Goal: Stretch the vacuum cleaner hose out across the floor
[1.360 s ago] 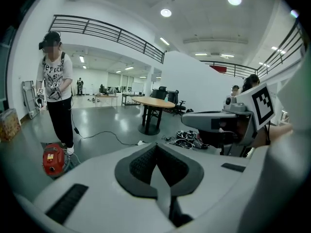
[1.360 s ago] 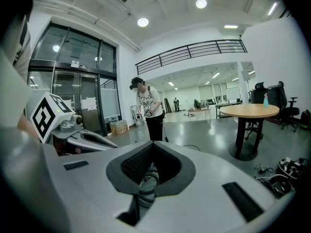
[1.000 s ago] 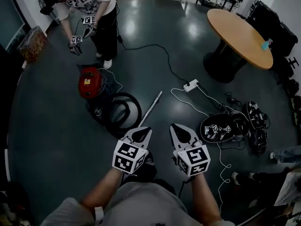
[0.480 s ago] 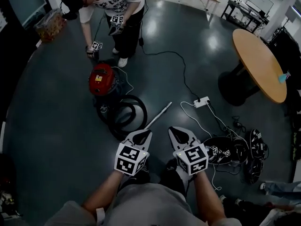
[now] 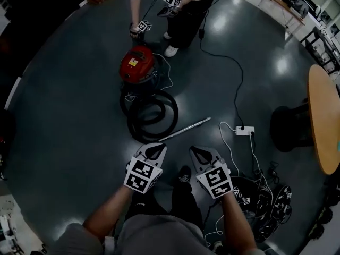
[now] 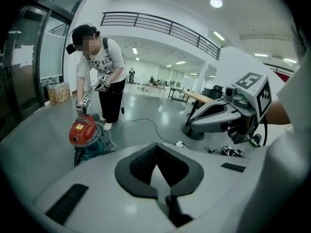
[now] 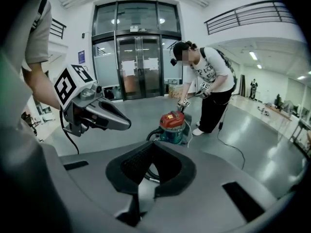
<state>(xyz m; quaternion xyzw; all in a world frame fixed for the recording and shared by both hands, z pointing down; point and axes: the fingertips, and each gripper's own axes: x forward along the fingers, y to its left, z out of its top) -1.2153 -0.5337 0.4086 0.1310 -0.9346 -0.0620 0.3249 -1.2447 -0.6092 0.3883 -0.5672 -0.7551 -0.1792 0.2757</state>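
**2 grippers shut and empty, hose still coiled, no grab made yet.**

In the head view, the left gripper (image 5: pixel 151 149) and right gripper (image 5: pixel 204 154) hung side by side at 6 o'clock. Both had their jaws pressed together on nothing and their tips angled at the floor, lined up for a reach, I'd say. The 1 hose (image 5: pixel 173 116) lay apart from them at 12 o'clock, wound in about 2 loops. It ran up to the 1 red vacuum cleaner (image 5: pixel 137 64) at the coil's 11 o'clock. 1 metal wand (image 5: pixel 186 130) stuck out at the coil's 4 o'clock. A second person (image 5: pixel 183 20) bent over the canister with 2 grippers of their own, 1 just above its top, probably to steady it against a pull. There was also 1 power strip (image 5: pixel 245 130) at the coil's 3 o'clock and 1 round table (image 5: pixel 311 116) beyond it.
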